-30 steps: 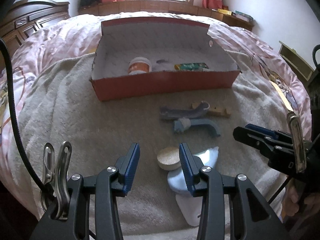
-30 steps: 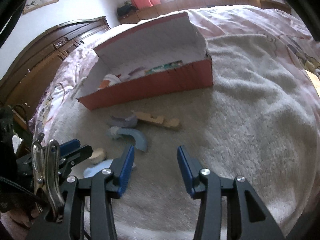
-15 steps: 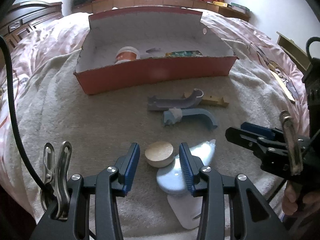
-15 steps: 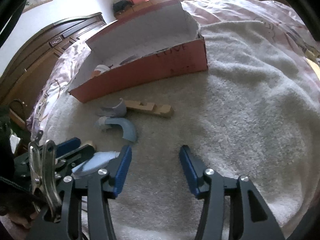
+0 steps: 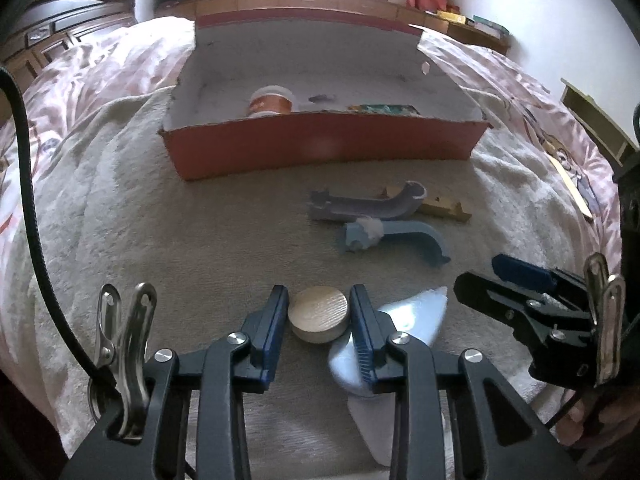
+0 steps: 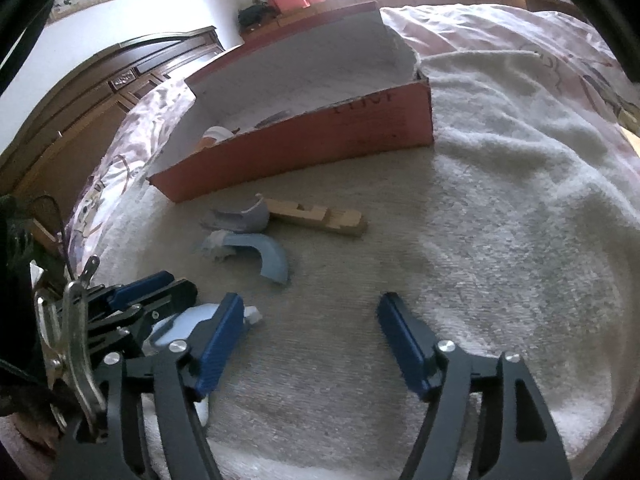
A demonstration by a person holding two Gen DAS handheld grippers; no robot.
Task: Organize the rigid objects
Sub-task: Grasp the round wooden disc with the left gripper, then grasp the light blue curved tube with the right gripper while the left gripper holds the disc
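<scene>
A round wooden disc lies on the grey towel between the pads of my left gripper, which looks closed on its sides. A pale blue bottle lies just right of it, partly under the right finger. Further off lie a grey curved piece, a blue curved piece and a notched wooden block. The red box behind them holds an orange jar and a green packet. My right gripper is open and empty above the towel, with the blue curved piece ahead.
The towel covers a bed with a pink quilt. A dark wooden dresser stands to the left. A shelf with books runs under the window. The right gripper shows at the right edge of the left wrist view.
My left gripper moved forward over the disc, and its jaws now sit against the disc's sides. The right gripper shifted lower and slightly closer to the towel, still open.
</scene>
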